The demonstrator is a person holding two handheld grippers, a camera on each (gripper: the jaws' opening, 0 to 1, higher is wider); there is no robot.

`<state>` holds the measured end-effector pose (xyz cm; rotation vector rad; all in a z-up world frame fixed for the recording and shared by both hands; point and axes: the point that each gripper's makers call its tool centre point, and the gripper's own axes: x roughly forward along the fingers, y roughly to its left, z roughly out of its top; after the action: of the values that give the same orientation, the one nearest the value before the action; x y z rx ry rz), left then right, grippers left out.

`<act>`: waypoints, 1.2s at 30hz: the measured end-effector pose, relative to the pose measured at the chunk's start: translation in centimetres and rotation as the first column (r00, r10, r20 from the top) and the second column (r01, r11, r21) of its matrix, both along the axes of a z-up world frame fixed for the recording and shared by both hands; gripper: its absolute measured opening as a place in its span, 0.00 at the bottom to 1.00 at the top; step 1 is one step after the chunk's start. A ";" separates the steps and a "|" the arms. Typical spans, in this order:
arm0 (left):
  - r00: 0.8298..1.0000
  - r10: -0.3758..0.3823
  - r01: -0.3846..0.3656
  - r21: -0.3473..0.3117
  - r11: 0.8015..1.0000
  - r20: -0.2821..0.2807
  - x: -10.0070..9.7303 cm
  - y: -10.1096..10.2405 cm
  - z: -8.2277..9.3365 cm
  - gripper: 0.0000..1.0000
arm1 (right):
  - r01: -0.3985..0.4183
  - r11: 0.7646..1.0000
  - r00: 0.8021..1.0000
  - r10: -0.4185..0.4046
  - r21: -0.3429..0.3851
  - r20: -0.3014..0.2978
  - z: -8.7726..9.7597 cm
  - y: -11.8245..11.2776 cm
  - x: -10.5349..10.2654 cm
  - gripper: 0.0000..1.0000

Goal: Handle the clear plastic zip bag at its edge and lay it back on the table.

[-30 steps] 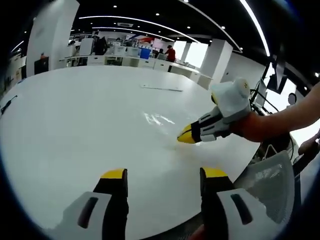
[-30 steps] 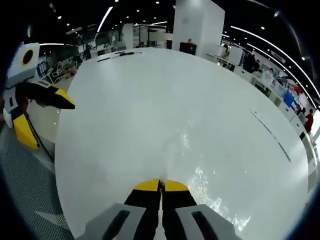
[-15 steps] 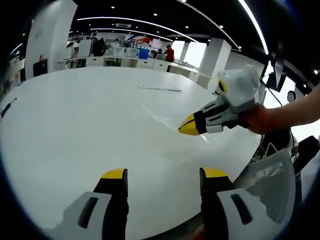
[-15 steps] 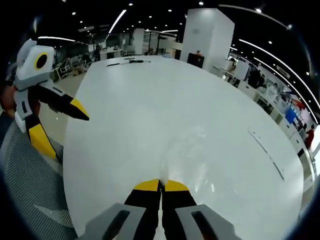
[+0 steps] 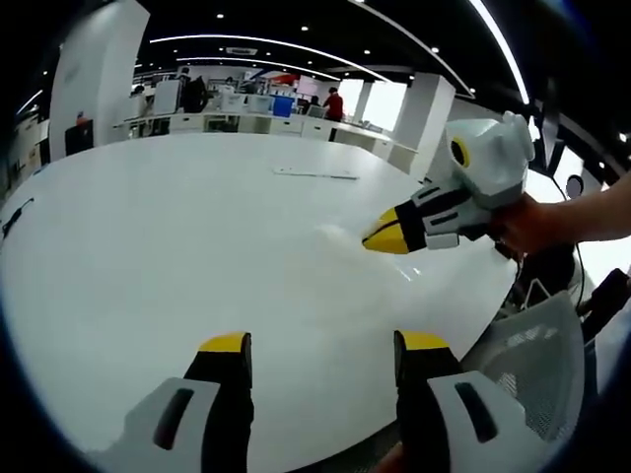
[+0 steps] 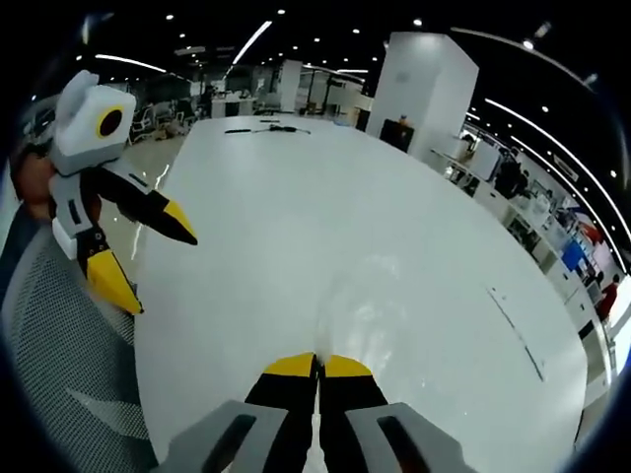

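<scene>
The clear plastic zip bag (image 6: 367,301) shows as a faint glossy sheet hanging ahead of my right gripper (image 6: 317,367), which is shut on its edge. In the left gripper view that gripper (image 5: 383,236) enters from the right, lifted above the white table (image 5: 148,246), with the bag (image 5: 340,235) barely visible at its yellow tips. My left gripper (image 5: 325,343) stays low near the table's front edge, its jaws wide apart and holding nothing. In the right gripper view the left gripper (image 6: 148,254) is at the left, open.
A thin long strip (image 5: 317,174) lies farther out on the table, also the strip (image 6: 515,330) at the right. Dark cables (image 6: 264,128) lie at the far end. A mesh chair (image 5: 527,355) stands by the table's edge. Desks and people are far behind.
My right gripper has risen off the table and drawn back, still shut, carrying the bag up with it. The left gripper has stayed open in place.
</scene>
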<state>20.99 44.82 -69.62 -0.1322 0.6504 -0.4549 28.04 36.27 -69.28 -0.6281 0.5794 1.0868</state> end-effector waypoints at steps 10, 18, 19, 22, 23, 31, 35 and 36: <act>1.000 0.004 -0.004 0.037 0.999 0.016 1.4 0.7 0.1 0.56 | -0.053 0.999 0.998 0.053 0.008 0.016 0.9 0.5 -0.6 0.00; 1.000 0.001 -0.002 0.058 0.998 0.024 3.1 1.7 -0.2 0.56 | -0.081 0.996 0.997 0.080 0.026 0.023 1.9 0.8 -1.3 0.00; 1.000 -0.001 -0.001 0.059 0.998 0.024 3.2 1.6 -0.3 0.56 | -0.086 0.996 0.996 0.085 0.027 0.024 2.0 0.8 -1.4 0.00; 1.000 -0.006 0.004 0.070 0.998 0.029 3.8 1.9 -0.3 0.56 | -0.102 0.994 0.994 0.101 0.028 0.026 2.1 0.9 -1.8 0.00; 0.999 -0.010 0.008 0.076 0.997 0.032 4.0 1.8 -0.3 0.56 | -0.109 0.994 0.994 0.108 0.029 0.026 2.2 0.9 -1.9 0.00; 0.997 -0.040 0.032 0.125 0.992 0.065 5.2 2.6 0.2 0.57 | -0.153 0.988 0.988 0.152 0.023 0.016 2.2 1.0 -3.4 0.00; 0.994 -0.074 0.060 0.156 0.986 0.086 5.7 2.7 0.3 0.56 | -0.170 0.985 0.985 0.170 0.019 0.002 1.9 0.9 -4.1 0.00; 0.992 -0.088 0.072 0.167 0.983 0.090 5.8 2.6 0.4 0.56 | -0.177 0.984 0.984 0.177 0.018 -0.003 1.8 0.9 -4.4 0.00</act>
<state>26.80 47.41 -69.25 0.0714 0.5965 -0.4809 23.64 37.20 -67.46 -0.6711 0.5247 1.2597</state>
